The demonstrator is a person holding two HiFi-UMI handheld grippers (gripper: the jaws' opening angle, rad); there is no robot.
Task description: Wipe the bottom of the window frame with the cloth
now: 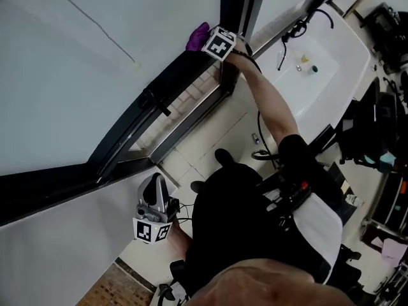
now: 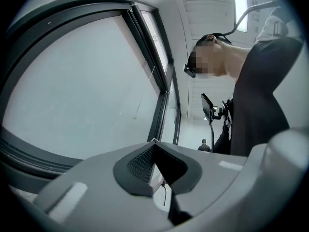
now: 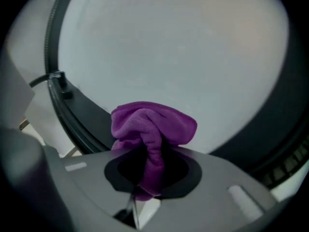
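My left gripper [image 2: 154,146] is held low, below the window, jaws pressed together with nothing between them, pointing up at the glass. The dark window frame [image 1: 159,97] runs diagonally above it. Farther right, the purple cloth [image 3: 152,127] is bunched against the frame's bottom rail beside the glass, with my right gripper [image 3: 149,178] clamped on it.

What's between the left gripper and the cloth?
Head view: only the dark frame rail and a pale tiled strip beside it run from the left gripper up to the cloth. No loose items show on that stretch.
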